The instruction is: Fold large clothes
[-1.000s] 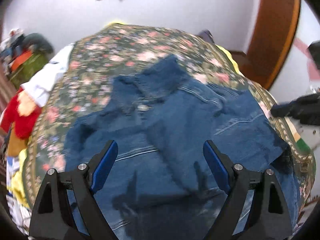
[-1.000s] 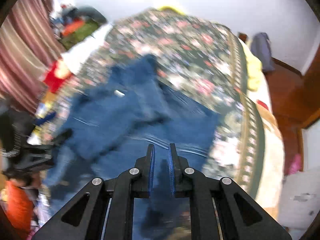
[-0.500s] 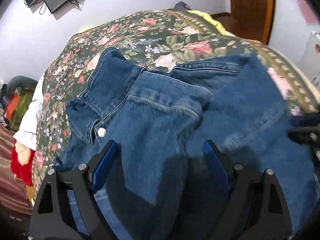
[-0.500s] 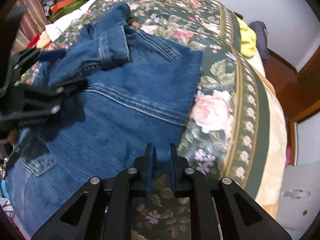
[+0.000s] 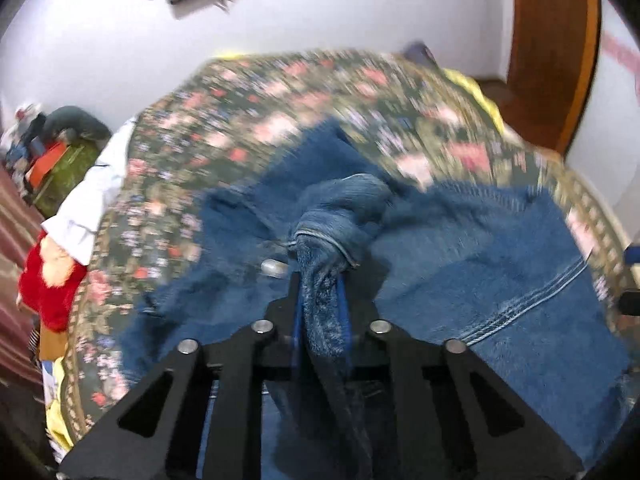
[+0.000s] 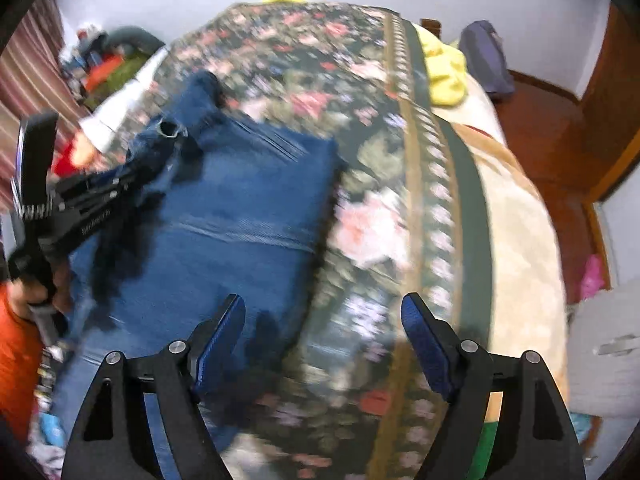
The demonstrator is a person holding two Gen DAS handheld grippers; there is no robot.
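Note:
A blue denim jacket lies spread on a floral bedspread. My left gripper is shut on a bunched fold of the jacket, its cuff lifted just ahead of the fingers. In the right wrist view the jacket lies left of centre, and the left gripper shows at the left, pinching denim. My right gripper is open and empty above the jacket's right edge and the bedspread.
A yellow cloth and a grey-blue garment lie at the bed's far right. White cloth and a red plush toy sit at the left edge. A wooden door stands at the right.
My left gripper has closed on a fold of the jacket and lifted it. My right gripper has opened and now hangs empty over the jacket's right edge.

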